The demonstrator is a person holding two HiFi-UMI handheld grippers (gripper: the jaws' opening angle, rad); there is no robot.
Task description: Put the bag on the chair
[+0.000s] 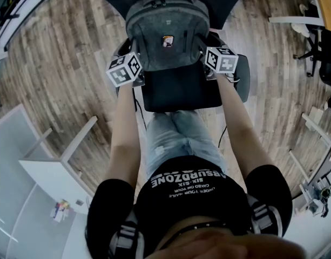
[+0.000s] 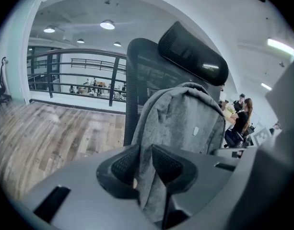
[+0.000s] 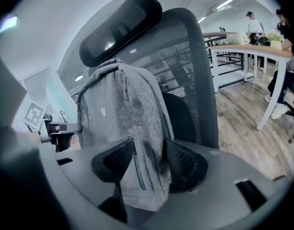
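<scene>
Wood floor (image 1: 57, 63) under chair (image 1: 181, 93). Grey bag (image 1: 166, 34) upright on chair seat, leaning on chair backrest. Your left claw (image 2: 146, 164) nipped tight on bag's side fabric. Your right claw (image 3: 149, 164) spread wide, fabric loose between pads. Bag soft, floppy, probably moderate weight: grip seams or top handle.

The bag (image 1: 166, 34) stands on the chair (image 1: 181, 93), its back against the backrest (image 3: 185, 66) and its top just under the headrest (image 2: 194, 54). The left gripper (image 2: 146, 161) is at the bag's left edge and the right gripper (image 3: 149, 159) at its right edge, each with a fold of the bag between its jaws. The person's legs (image 1: 176, 136) are before the chair, a desk (image 1: 46, 171) lies to their left, and a railing (image 2: 75, 63) runs behind the chair.
</scene>
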